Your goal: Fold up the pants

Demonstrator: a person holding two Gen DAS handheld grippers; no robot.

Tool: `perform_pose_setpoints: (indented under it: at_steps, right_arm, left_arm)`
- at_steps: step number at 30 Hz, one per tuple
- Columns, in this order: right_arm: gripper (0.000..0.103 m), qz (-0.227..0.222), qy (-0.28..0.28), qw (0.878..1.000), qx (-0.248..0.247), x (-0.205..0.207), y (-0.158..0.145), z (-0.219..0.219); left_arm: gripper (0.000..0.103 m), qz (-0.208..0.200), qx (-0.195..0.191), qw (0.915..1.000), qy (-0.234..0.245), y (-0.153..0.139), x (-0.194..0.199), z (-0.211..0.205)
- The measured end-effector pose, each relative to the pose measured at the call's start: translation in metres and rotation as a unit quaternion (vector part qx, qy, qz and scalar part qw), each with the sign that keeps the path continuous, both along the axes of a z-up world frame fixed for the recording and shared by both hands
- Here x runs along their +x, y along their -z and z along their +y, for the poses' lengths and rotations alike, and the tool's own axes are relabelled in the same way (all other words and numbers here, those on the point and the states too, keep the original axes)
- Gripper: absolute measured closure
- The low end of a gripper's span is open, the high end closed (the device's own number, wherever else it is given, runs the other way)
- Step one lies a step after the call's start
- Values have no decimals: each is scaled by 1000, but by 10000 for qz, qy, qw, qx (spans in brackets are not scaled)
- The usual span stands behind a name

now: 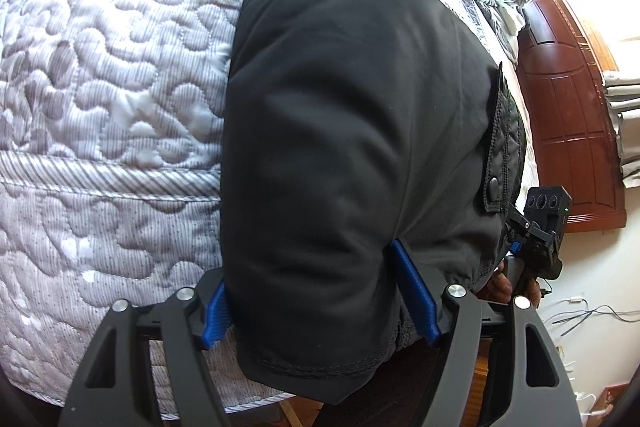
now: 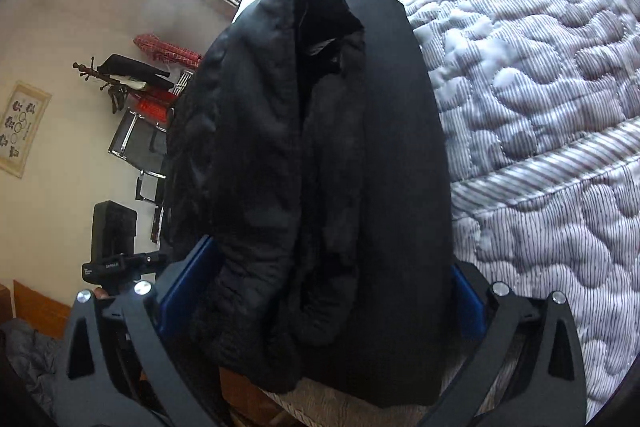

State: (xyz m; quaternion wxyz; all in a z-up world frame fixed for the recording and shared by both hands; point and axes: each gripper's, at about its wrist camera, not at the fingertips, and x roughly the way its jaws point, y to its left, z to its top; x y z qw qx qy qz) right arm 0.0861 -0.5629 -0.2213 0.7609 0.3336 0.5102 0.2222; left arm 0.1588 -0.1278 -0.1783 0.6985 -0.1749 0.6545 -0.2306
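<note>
Left claw point(image 1: 316, 303) is pinching the pants point(image 1: 352, 131) near the hem, bottom center of its view; right claw point(image 2: 332, 311) is gripping a thick bunch of the same cloth, prob. the waist end w/ quilted lining showing. Pants are hanging between both claws, draping up onto the bed point(image 1: 100, 87). Judging by layers, legs look already doubled lengthwise; cross folds are still remaining. Fabric is black, padded, w/ a snap pocket flap point(image 1: 496, 155) at mid right.

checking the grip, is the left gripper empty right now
No, the left gripper has the black pants bunched between its blue fingers at the edge of the quilted bed.
</note>
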Motion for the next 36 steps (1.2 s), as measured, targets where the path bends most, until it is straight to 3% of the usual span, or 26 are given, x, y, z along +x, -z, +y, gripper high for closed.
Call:
perform_pose_setpoints:
  at_steps: [9, 14, 20, 36]
  right_arm:
    - [5, -248, 98, 9995, -148, -4, 2, 8]
    - [26, -433, 224, 9985, -241, -10, -2, 10]
    - [36, -512, 252, 9972, -492, -13, -11, 19]
    - [44, -683, 252, 9956, -592, -21, -26, 59]
  left_arm:
    - [30, -17, -29, 10000, 67, 3, 4, 0]
    - [30, -72, -26, 9999, 110, 2, 5, 1]
    - [30, -102, -118, 9998, 124, 3, 11, 8]
    - [34, -341, -321, 9988, 144, 0, 20, 51]
